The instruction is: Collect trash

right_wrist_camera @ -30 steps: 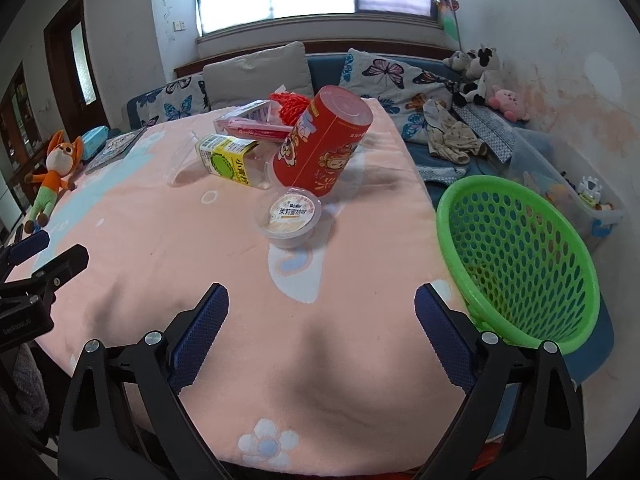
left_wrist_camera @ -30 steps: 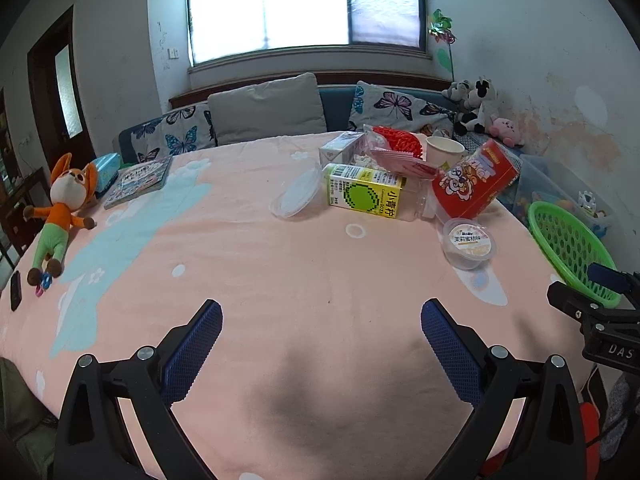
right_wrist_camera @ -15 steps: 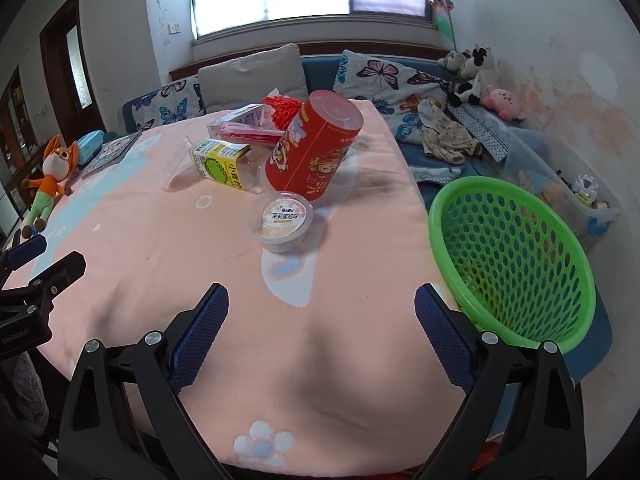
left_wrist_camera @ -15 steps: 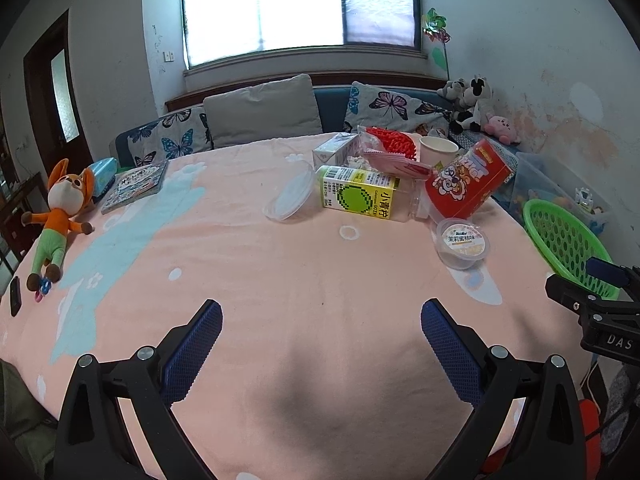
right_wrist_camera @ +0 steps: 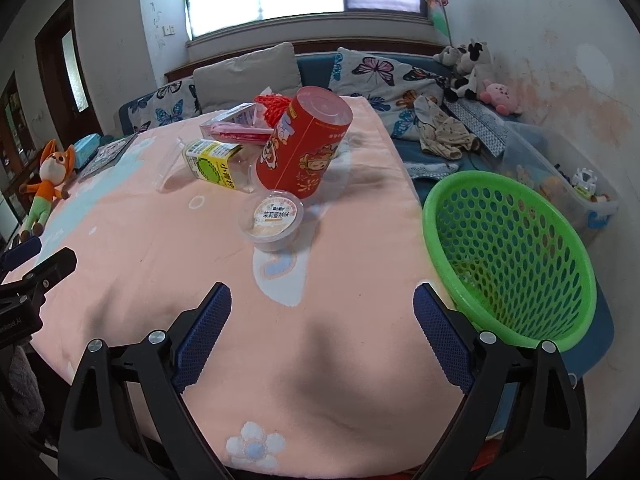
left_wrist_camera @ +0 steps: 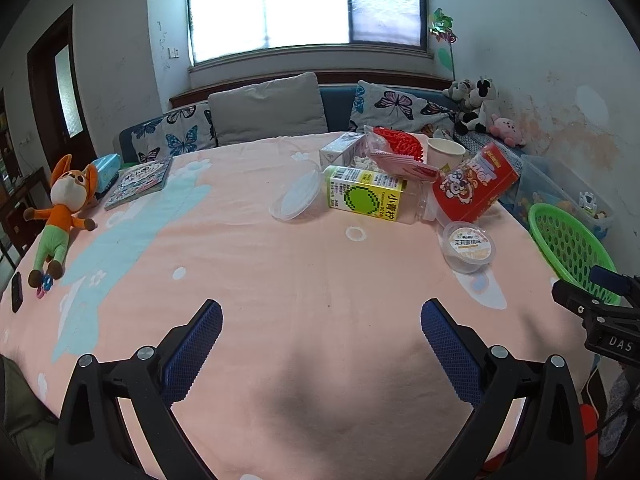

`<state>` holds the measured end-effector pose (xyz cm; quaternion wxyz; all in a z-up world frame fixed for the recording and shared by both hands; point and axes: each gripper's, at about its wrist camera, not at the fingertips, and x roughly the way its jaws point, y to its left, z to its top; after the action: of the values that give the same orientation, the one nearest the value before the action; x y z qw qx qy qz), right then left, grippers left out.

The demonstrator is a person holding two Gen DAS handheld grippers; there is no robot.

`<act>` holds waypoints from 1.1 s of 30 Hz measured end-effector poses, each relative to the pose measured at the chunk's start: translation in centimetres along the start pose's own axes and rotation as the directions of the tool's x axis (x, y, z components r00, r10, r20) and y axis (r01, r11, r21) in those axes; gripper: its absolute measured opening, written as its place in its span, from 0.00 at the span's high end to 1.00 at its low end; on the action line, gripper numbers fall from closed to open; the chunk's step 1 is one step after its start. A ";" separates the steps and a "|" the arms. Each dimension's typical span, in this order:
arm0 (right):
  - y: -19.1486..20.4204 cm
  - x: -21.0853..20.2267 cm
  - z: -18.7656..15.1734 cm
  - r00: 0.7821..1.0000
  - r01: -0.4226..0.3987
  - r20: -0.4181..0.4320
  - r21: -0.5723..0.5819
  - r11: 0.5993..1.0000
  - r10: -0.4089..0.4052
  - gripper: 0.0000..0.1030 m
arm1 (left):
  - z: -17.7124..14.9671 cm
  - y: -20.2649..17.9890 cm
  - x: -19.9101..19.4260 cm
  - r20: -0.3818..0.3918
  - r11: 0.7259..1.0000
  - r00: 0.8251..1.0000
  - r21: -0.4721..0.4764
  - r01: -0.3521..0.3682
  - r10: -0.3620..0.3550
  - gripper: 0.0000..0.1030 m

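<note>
Where the trash is heaped, toward the far right corner of the pink-covered table (left_wrist_camera: 248, 288), a red cylindrical snack canister (right_wrist_camera: 304, 148) leans tilted, its flat end raised. Just in front of it, touching or nearly so, stands a small clear pudding cup (right_wrist_camera: 272, 216) with a printed lid. To the left of the canister a yellow-and-green drink carton (left_wrist_camera: 366, 198) lies on its side, and a clear round plastic lid (left_wrist_camera: 296, 196) leans against the carton's left end. Behind the carton sit a small white carton (left_wrist_camera: 340, 150), a clear bag with red contents (left_wrist_camera: 396, 148) and a white paper cup (left_wrist_camera: 444, 152).

A green perforated basket (right_wrist_camera: 512, 256) hangs past the table's right edge, tilted with its mouth toward the table; whether it touches the cloth I cannot tell.

The left gripper (left_wrist_camera: 322, 328) hovers over the near edge of the table, its blue-padded fingers spread wide with nothing between them. The right gripper (right_wrist_camera: 322, 308) hovers over the near right corner, likewise spread wide and empty, its right finger in front of the basket's rim.

At the table's left edge lie a stuffed fox (left_wrist_camera: 64, 208), a picture book (left_wrist_camera: 140, 178) and a dark phone (left_wrist_camera: 16, 296). Beyond the table runs a blue sofa with butterfly cushions (left_wrist_camera: 388, 106) and a grey pillow (left_wrist_camera: 268, 108), with plush toys (left_wrist_camera: 476, 104) at its right end.
</note>
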<state>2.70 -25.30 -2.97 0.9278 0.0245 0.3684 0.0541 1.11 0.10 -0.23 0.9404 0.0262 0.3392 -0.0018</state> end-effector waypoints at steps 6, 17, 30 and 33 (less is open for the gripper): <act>-0.2 0.1 0.4 1.000 0.003 0.006 0.003 1.000 -0.003 0.12 | 0.1 0.3 0.2 -0.003 1.000 1.000 -0.003 0.003 -0.003 0.07; -0.8 0.4 2.0 1.000 0.004 0.017 -0.001 1.000 -0.004 0.17 | 0.7 1.1 0.8 -0.014 1.000 1.000 -0.007 0.004 -0.004 0.07; -1.5 3.3 7.0 0.994 -0.105 0.038 -0.001 0.994 0.105 0.23 | 2.2 0.6 2.6 -0.055 1.000 0.998 0.005 0.023 -0.023 0.17; -1.5 4.6 8.6 0.991 -0.127 0.033 0.003 0.992 0.127 0.23 | 2.8 0.4 3.1 -0.054 1.000 0.998 0.009 0.022 -0.021 0.18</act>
<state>12.08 -26.32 -0.01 0.9283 0.0511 0.3509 0.1116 5.32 0.40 -0.03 0.9307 0.0270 0.3647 -0.0129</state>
